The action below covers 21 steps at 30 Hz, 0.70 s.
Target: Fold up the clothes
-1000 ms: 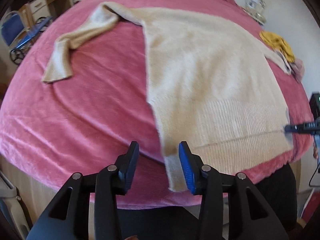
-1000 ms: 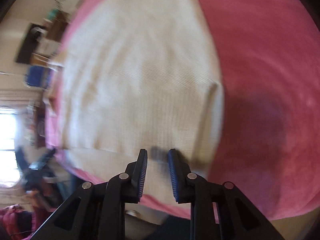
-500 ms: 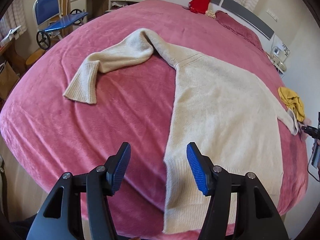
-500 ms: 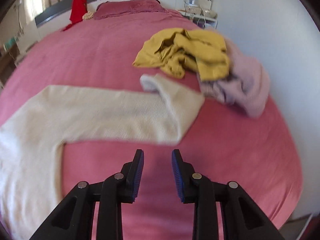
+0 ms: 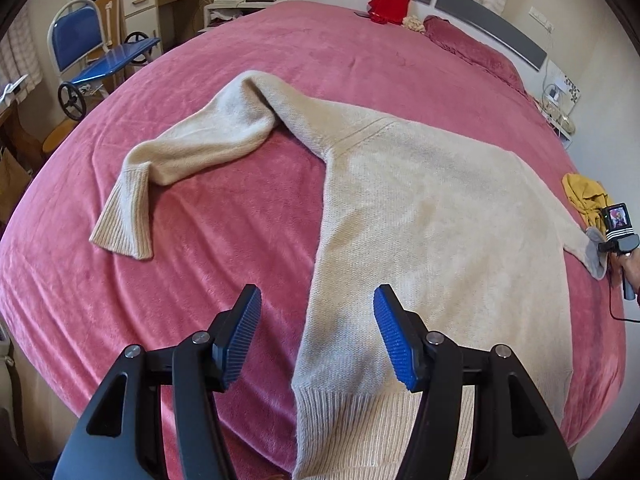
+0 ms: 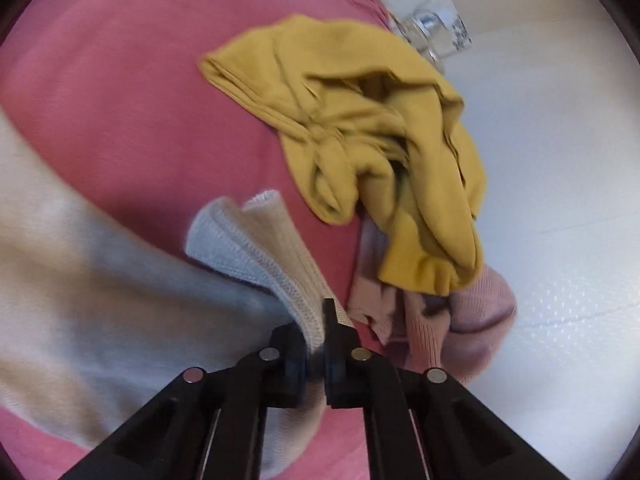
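The right gripper (image 6: pixel 318 334) has swung from the hem side of the cream sweater (image 5: pixel 432 216) out to the cuff of its right sleeve (image 6: pixel 256 252), and its fingers, apart half a second ago, are now clamped on that ribbed cuff. That reads as the start of the sleeve fold: with the cuff pinched, the sleeve can be carried in over the body. The left gripper (image 5: pixel 316 338) has lifted away from the hem corner it was beside a second ago; its fingers stand open with nothing pinched, over the sweater's side edge.

The sweater lies flat on the pink bed (image 5: pixel 192 280). In the left wrist view its long axis runs from the hem at 6 o'clock up to the shoulders at about 12; the other sleeve (image 5: pixel 192 160) bends back toward 9 o'clock, cuff pointing to 7. The gripped sleeve stretches out toward 3 o'clock. Just beyond the cuff sit a crumpled yellow garment (image 6: pixel 360 140) and a pale pink knit (image 6: pixel 460 320), close enough to be snagged
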Each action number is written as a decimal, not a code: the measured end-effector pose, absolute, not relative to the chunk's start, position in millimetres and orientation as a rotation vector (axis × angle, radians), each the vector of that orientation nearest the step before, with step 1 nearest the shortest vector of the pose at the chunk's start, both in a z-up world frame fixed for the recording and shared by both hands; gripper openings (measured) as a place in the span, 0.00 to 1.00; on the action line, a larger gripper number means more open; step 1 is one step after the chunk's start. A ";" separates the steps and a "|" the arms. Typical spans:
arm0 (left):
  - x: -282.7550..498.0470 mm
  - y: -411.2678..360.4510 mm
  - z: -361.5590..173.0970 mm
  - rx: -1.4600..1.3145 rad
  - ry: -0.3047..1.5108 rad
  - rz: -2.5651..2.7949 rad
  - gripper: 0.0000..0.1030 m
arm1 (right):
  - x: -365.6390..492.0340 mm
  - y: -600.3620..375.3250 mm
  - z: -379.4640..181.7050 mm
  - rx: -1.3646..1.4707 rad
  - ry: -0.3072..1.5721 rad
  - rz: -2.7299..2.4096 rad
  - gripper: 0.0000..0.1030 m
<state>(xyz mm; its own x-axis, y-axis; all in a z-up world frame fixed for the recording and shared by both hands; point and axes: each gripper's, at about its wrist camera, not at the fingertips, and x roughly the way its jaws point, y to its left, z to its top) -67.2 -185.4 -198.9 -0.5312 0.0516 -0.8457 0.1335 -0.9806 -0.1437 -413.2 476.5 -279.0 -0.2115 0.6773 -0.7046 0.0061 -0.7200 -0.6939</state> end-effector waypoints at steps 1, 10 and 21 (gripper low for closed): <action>-67.8 -183.9 -198.7 1.494 0.285 -2.696 0.60 | -410.3 491.2 -272.8 -1.596 -0.709 1.994 0.04; -63.0 -176.4 -192.6 1.482 0.324 -2.751 0.60 | -292.1 672.0 -226.7 -1.408 0.276 1.943 0.12; -64.8 -176.4 -167.5 1.400 0.239 -2.843 0.60 | -227.1 644.4 -209.7 -1.397 0.858 2.392 0.25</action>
<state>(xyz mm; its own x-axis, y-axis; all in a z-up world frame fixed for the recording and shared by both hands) -64.8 -176.4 -167.5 -0.6111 0.0990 -0.7854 0.0338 -0.9880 -0.1508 -227.1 644.4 -209.7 -0.5133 -0.0836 -0.8542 -0.4784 -0.7984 0.3656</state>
